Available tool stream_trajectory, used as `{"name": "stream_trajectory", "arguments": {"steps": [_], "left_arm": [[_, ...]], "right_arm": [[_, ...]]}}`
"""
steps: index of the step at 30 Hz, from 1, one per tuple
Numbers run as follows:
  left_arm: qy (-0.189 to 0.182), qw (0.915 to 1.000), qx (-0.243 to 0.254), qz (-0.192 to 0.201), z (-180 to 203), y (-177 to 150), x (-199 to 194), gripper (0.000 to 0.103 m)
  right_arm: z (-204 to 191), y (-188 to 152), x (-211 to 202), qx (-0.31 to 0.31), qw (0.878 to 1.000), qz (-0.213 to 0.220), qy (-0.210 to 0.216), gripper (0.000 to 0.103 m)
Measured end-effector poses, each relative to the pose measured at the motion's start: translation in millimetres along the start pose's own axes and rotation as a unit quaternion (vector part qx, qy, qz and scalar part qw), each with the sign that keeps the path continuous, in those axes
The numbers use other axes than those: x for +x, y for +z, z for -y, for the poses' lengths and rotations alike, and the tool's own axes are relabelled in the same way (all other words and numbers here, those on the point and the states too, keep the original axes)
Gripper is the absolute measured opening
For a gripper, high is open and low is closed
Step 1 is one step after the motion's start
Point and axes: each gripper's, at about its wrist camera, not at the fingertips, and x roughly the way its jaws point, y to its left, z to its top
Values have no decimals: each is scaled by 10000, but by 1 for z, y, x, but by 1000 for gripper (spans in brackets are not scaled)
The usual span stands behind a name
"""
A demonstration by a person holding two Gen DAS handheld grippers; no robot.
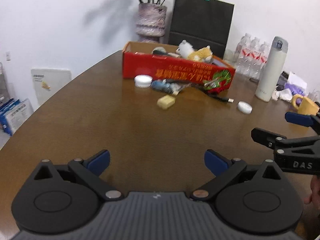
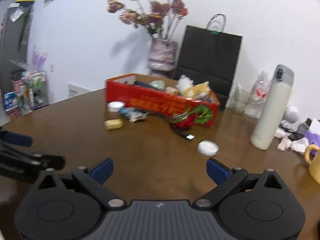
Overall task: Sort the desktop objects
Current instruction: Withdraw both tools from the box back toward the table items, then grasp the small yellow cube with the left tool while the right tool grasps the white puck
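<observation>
A red cardboard box (image 1: 176,71) (image 2: 160,102) stands at the far middle of the brown table and holds plush toys (image 1: 193,53) and other items. In front of it lie a white jar (image 1: 142,81) (image 2: 115,106), a blue packet (image 1: 163,86) (image 2: 130,113), a yellow case (image 1: 165,101) (image 2: 113,124), a black USB cable (image 1: 220,97) (image 2: 183,134) and a white round disc (image 1: 244,107) (image 2: 208,148). My left gripper (image 1: 157,163) is open and empty over the near table. My right gripper (image 2: 159,170) is open and empty; it also shows in the left wrist view (image 1: 280,130).
A white thermos (image 1: 272,70) (image 2: 270,108), water bottles (image 1: 251,58), a yellow mug (image 1: 305,105) (image 2: 314,162) and crumpled items (image 2: 294,138) stand at the right. A vase of dried flowers (image 2: 162,54) and a black paper bag (image 2: 208,60) stand behind the box.
</observation>
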Motion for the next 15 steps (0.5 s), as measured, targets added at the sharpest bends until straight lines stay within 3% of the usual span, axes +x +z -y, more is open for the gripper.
{"name": "stream_trajectory", "arguments": {"steps": [3, 7, 10, 13, 15], "left_arm": [[-269, 9994, 169, -162, -3, 20, 21, 100], [-277, 9986, 358, -273, -2, 41, 50, 92], [-463, 9969, 451, -446, 0, 56, 73, 87], [-558, 9953, 499, -608, 2, 67, 99, 74], [-615, 9944, 543, -669, 5, 74, 113, 74]], "right_arm": [[18, 6, 17, 233, 9996, -104, -70, 98], [37, 10, 40, 475, 9983, -294, -190, 95], [49, 10, 62, 600, 9965, -525, -234, 87], [60, 14, 84, 736, 9946, -680, -286, 79], [68, 16, 99, 850, 9929, -762, -340, 75]]}}
